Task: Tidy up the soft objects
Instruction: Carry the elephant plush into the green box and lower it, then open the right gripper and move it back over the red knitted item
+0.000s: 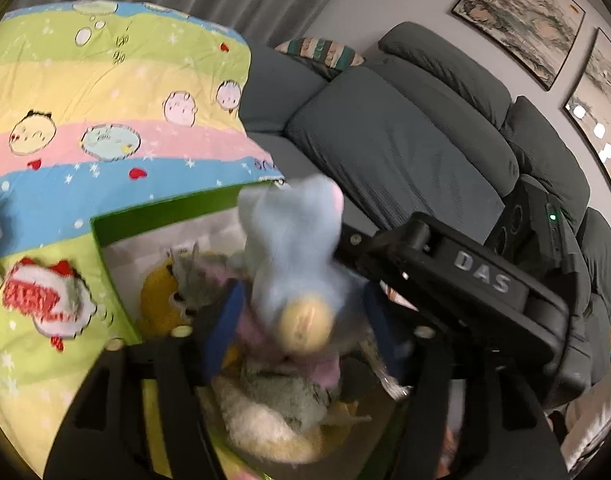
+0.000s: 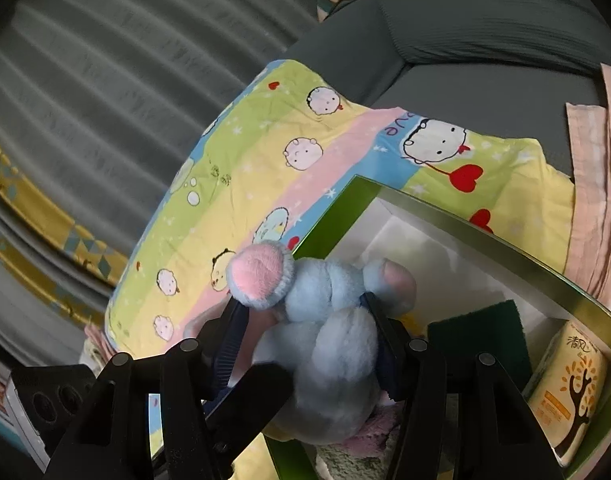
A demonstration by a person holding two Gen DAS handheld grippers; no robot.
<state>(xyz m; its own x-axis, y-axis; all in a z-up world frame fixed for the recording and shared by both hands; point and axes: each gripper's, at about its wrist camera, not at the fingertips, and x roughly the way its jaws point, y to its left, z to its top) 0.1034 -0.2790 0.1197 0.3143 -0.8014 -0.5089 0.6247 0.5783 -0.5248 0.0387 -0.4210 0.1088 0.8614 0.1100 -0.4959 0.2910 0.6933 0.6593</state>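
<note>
From the left wrist, our left gripper (image 1: 297, 320) stands with jaws apart around the blue plush toy (image 1: 293, 256), above the green box (image 1: 117, 240).

From the right wrist, our right gripper (image 2: 305, 332) clamps that toy (image 2: 329, 340) over the box (image 2: 465, 220) on the striped blanket (image 2: 241, 184).

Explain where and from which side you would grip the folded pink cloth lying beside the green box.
Grip the folded pink cloth at its stacked edge nearest the green box, coming from above. It lies flat on the sofa in layers, so fingers closing across that edge would probably catch all the folds together.
</note>
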